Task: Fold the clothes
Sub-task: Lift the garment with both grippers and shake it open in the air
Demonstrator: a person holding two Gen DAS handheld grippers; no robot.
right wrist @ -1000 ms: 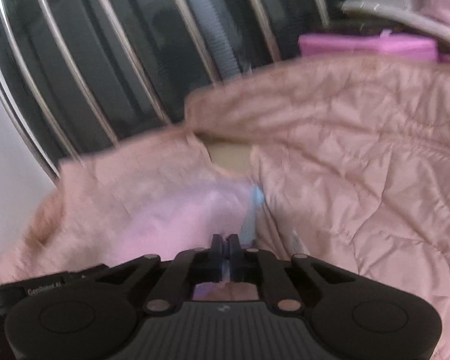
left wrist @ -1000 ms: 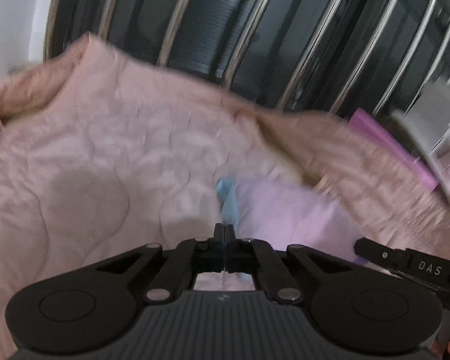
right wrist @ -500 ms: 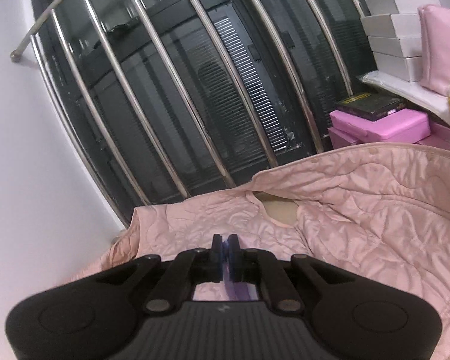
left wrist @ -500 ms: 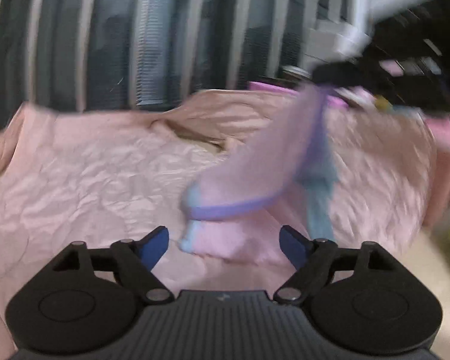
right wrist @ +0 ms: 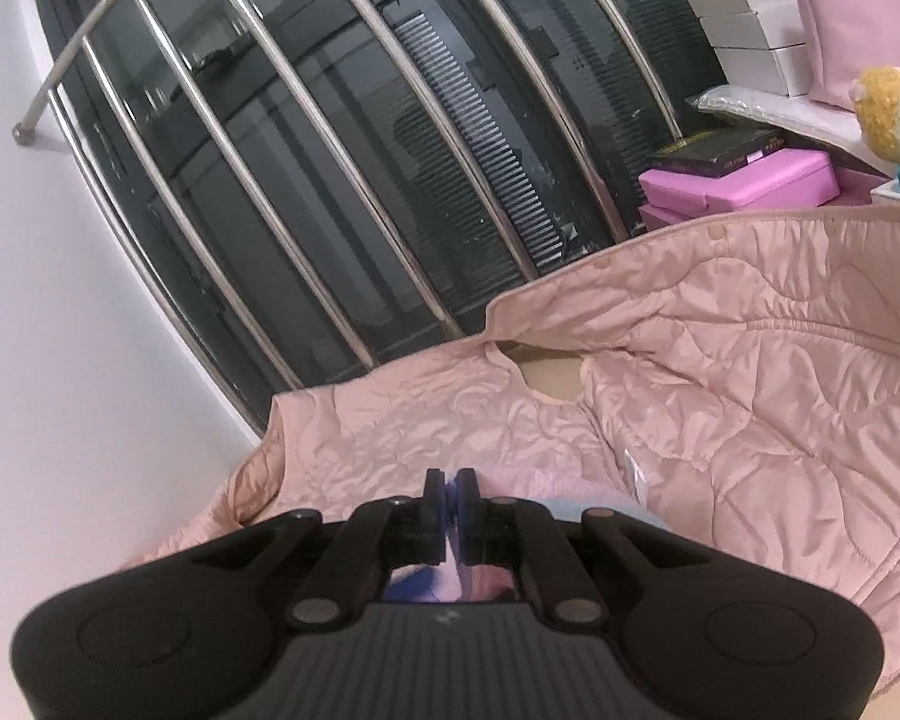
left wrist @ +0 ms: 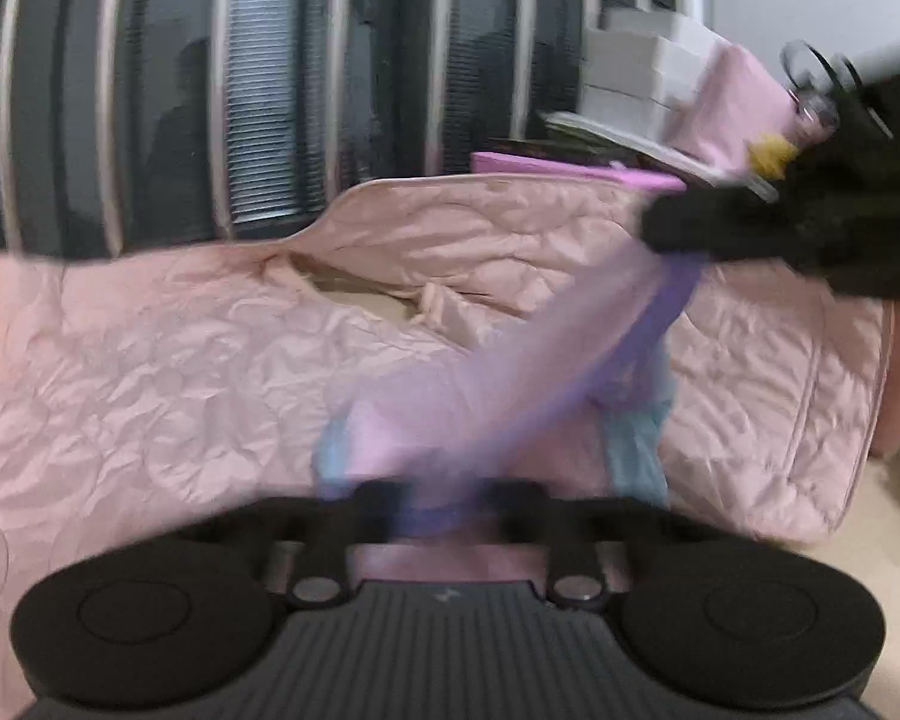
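A small lilac garment (left wrist: 450,396) with a purple band and light blue trim hangs stretched over a pink quilted jacket (left wrist: 150,360) that lies spread flat. My left gripper (left wrist: 444,510) is blurred, its jaws closing on the purple band at the garment's lower end. In the left wrist view my right gripper (left wrist: 660,228) is a dark shape at the upper right, holding the garment's other end up. In the right wrist view the right gripper (right wrist: 450,492) is shut with purple-blue cloth pinched between its pads. The garment (right wrist: 546,480) shows just beyond it, above the jacket (right wrist: 750,390).
A dark window with steel bars (right wrist: 342,192) runs behind the jacket, with a white wall (right wrist: 60,360) at the left. Pink boxes (right wrist: 738,180), stacked white boxes (right wrist: 744,24), a pink cushion (right wrist: 852,12) and a yellow plush toy (right wrist: 882,108) crowd the far right.
The left gripper let go of the garment, opened wide, then closed on its purple band. The right gripper rose with its end, so the garment now hangs stretched above the jacket.
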